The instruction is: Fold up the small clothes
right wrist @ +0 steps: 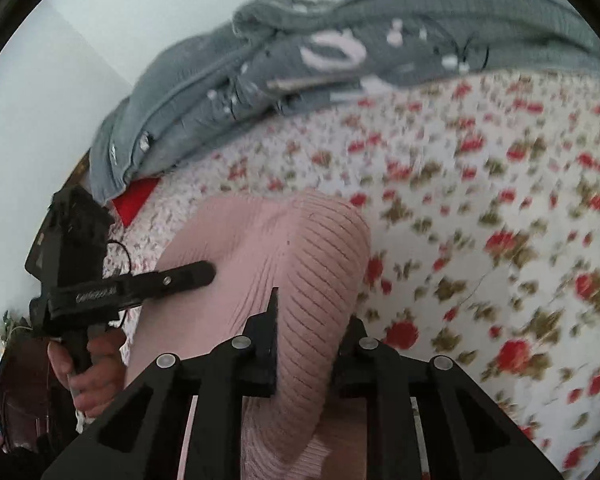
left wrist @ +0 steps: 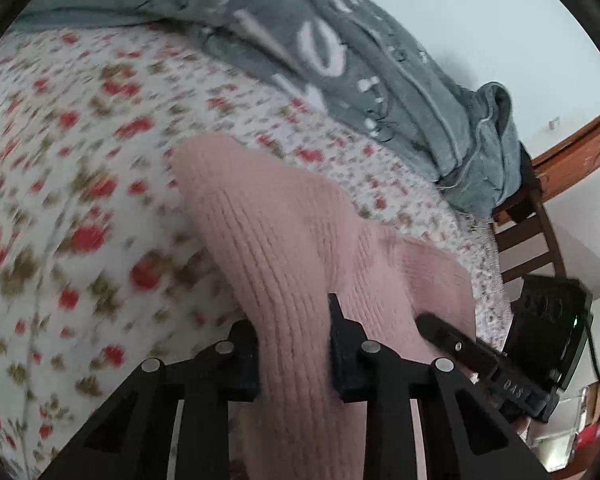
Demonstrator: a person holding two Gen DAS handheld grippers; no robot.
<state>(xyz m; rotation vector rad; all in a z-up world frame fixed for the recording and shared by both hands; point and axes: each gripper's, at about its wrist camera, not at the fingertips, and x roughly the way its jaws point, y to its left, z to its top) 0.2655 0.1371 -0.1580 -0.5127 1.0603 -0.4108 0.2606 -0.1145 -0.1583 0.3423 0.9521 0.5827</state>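
Note:
A pink ribbed knit garment (left wrist: 276,232) hangs over the flowered bedspread (left wrist: 72,184). My left gripper (left wrist: 294,344) is shut on one edge of it and holds it raised. My right gripper (right wrist: 312,340) is shut on another part of the same pink garment (right wrist: 296,256). The cloth bulges up between the two grippers. The right gripper also shows in the left wrist view (left wrist: 432,326) at the lower right, and the left gripper shows in the right wrist view (right wrist: 204,272) at the left, both against the pink cloth.
A grey blanket with white lettering (left wrist: 340,52) lies bunched at the far side of the bed (right wrist: 340,52). A wooden chair (left wrist: 540,216) and a wooden door (left wrist: 580,140) stand past the bed's edge. A red item (right wrist: 136,200) lies under the blanket's corner.

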